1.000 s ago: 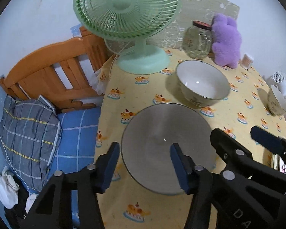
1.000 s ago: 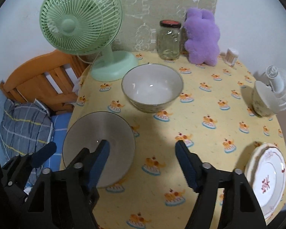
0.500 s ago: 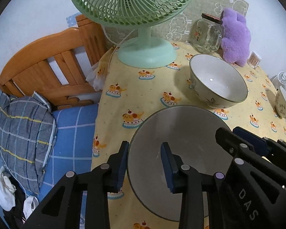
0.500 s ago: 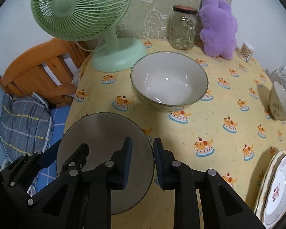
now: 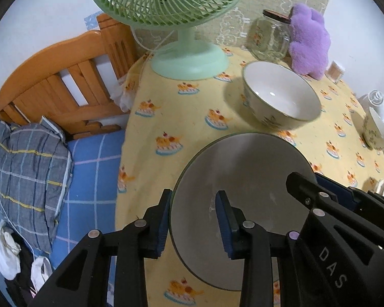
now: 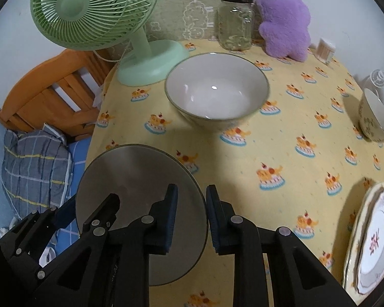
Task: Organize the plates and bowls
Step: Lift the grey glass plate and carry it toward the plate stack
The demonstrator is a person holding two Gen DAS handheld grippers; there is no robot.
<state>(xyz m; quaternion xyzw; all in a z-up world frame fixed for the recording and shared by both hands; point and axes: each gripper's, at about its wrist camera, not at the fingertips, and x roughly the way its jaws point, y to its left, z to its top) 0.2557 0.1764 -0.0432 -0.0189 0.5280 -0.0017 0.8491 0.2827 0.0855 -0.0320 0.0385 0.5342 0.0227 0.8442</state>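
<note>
Both hand-held grippers have closed in on the grey plate (image 5: 243,171) since a second ago, when their jaws stood wide. Now the left hand-held gripper (image 5: 193,223) pinches the plate's rim at nine o'clock, one pad outside and one over the dish. The right hand-held gripper (image 6: 190,217) clamps the rim at three o'clock, its jaws nearly together. This plate sits at the table (image 6: 281,133) edge nearest the bed (image 5: 89,168). A large bowl (image 6: 216,89) stands at twelve o'clock from it, a small bowl (image 6: 376,117) far off at two o'clock, and the patterned plates (image 6: 373,240) at three o'clock. My judgement: lift with both grips level and in step, so the thin rim does not slip, and clear the large bowl before carrying across.
</note>
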